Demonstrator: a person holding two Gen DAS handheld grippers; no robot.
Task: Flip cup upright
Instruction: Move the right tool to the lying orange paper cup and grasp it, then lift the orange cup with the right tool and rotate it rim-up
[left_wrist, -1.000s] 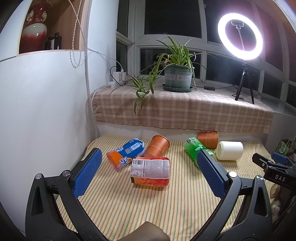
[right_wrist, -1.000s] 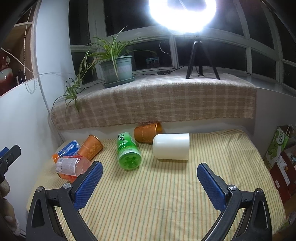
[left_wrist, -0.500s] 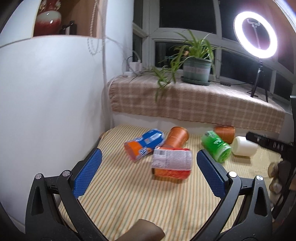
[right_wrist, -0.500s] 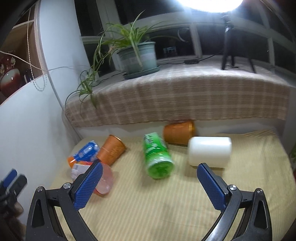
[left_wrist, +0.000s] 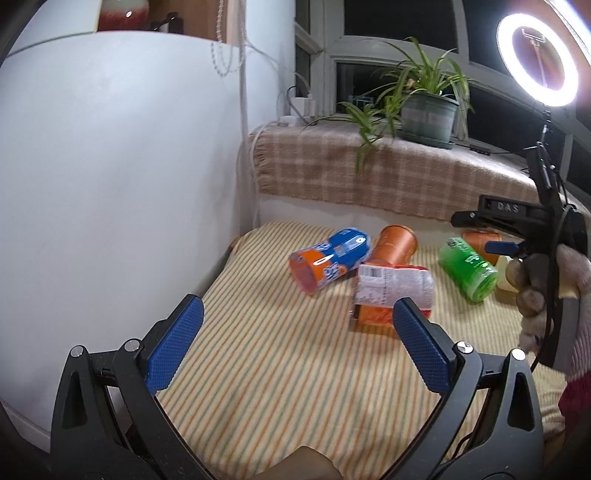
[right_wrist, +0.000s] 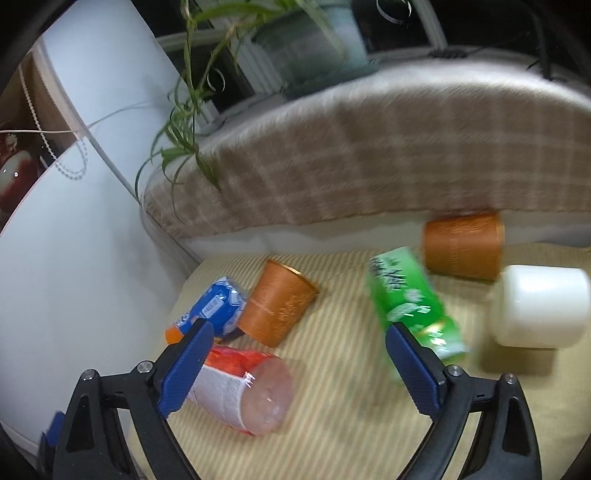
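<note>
- Left-wrist view: left tongs (left_wrist: 295, 341) hang spread wide over the striped worktop (left_wrist: 280, 398), pinching nothing.
- Several cups lie on their sides ahead. The blue-and-orange cup (left_wrist: 330, 260) touches the copper cup (left_wrist: 395, 245); the red labelled cup (left_wrist: 391, 295) lies just in front, its near end hidden behind the right blue pad.
- The green cup (left_wrist: 469, 267) lies further right. A second copper cup (left_wrist: 476, 238) and a white one are mostly hidden behind the gloved right hand (left_wrist: 554, 295).
- Right-wrist view: motion blur softens everything. Right tongs (right_wrist: 295, 369) stand spread, empty, above the gap between the red labelled cup (right_wrist: 247, 391) and the green cup (right_wrist: 413, 302).
- The copper cup (right_wrist: 280, 308) lies tipped, rim facing upper right, beside the blue-and-orange cup (right_wrist: 214, 312), which the left pad partly covers.
- The second copper cup (right_wrist: 461, 247) and white cup (right_wrist: 543, 306) lie at the right.
</note>
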